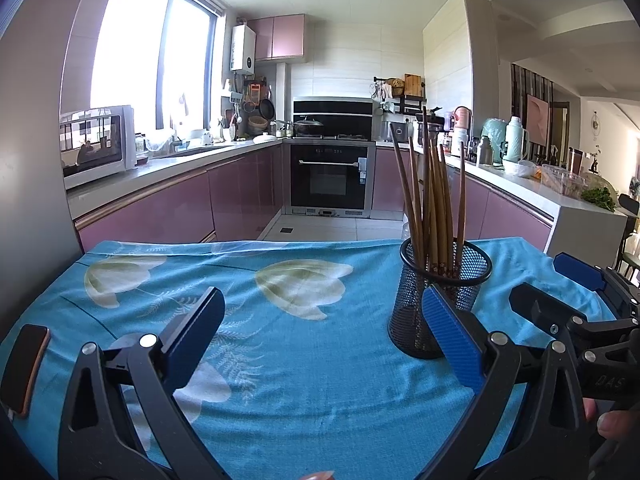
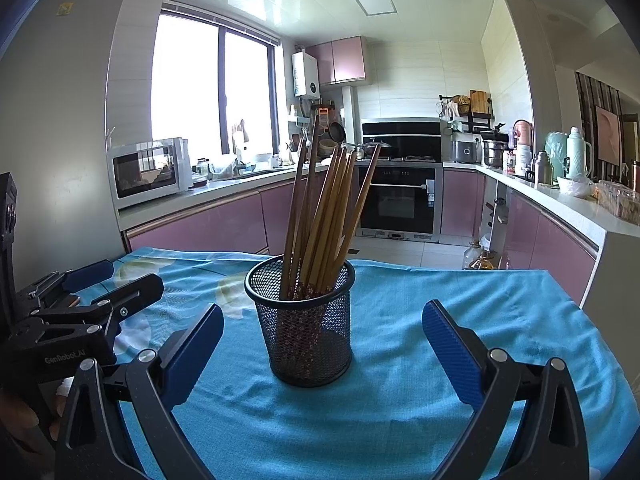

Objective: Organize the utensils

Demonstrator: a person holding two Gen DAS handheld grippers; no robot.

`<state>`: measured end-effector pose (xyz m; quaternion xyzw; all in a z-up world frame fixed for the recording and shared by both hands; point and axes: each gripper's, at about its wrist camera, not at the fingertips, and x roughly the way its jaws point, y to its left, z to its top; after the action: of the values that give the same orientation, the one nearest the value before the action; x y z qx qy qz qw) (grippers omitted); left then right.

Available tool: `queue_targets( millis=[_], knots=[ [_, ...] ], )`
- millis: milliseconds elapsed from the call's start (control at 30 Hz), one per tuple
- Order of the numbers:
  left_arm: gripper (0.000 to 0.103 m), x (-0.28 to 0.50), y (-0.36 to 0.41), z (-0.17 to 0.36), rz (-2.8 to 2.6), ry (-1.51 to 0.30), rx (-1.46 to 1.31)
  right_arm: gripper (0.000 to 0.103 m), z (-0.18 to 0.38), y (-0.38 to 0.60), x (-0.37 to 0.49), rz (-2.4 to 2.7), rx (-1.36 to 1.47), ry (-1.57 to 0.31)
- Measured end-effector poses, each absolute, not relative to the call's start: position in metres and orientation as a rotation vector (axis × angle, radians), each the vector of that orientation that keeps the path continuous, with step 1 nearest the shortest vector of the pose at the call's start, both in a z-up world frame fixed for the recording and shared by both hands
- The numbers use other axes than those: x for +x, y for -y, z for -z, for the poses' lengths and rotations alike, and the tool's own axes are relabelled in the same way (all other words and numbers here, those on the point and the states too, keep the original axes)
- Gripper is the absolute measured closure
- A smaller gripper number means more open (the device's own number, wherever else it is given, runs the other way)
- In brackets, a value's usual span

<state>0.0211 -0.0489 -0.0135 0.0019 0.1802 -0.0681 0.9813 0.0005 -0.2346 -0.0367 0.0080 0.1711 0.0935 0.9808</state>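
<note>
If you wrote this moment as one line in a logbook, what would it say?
left gripper: open, empty | right gripper: open, facing mesh cup | chopsticks: upright in cup | blue cloth: nothing loose in view

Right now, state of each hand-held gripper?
Left hand-held gripper: open, holding nothing.
Right hand-held gripper: open, empty, black mesh cup of wooden chopsticks ahead.

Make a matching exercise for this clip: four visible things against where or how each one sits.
Things:
1. chopsticks
2. mesh holder
3. phone
4. right gripper

States:
A. lying flat at the cloth's left edge
B. open, straddling the holder
C. standing on the blue cloth
D. leaning upright in the holder

Pairs: 1-D, 2-C, 3-A, 4-B
</note>
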Motion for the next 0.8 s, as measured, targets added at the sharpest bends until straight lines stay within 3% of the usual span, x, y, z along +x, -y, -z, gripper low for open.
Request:
queue_targets(
  millis=[800],
  knots=[
    [0.006,0.0237,0.0469,0.0132,0.139,-0.383,-0.012,0.007,0.0368,0.2358,0.0009,-0.191,0.022,-0.341]
  ],
)
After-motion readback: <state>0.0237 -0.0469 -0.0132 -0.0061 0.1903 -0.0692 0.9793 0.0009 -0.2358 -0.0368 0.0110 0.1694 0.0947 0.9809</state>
